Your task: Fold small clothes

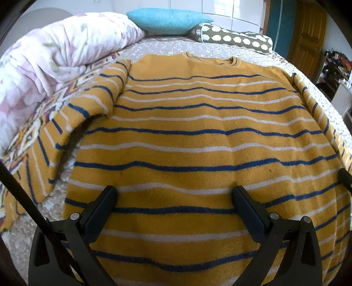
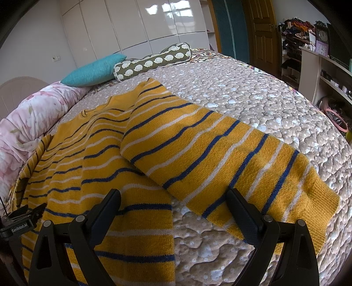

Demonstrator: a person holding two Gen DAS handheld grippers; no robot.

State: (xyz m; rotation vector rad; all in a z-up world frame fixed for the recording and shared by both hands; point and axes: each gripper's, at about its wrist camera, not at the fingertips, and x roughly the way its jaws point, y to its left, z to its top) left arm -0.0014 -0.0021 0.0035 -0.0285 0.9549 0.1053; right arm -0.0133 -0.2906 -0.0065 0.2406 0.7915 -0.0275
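Plainly, both tools are spread and hold nothing: the left gripper (image 1: pixel 175 193) hovers over the striped sweater (image 1: pixel 198 143), the right gripper (image 2: pixel 173 197) by its right sleeve (image 2: pixel 231 158). The sweater lies flat on the bedspread (image 2: pixel 242 92) (unfolded, so folding seems barely begun). Only the right view shows that sleeve's cuff; only the left shows the left sleeve (image 1: pixel 72 132).

Teal cushion (image 1: pixel 168 20), hedgehog bolster (image 2: pixel 154 61), floral duvet (image 1: pixel 55 55)

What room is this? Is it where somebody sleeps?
Most likely a bedroom. A striped sweater lies spread on a big bed with a blue pillow, and tall white wardrobe doors stand behind.
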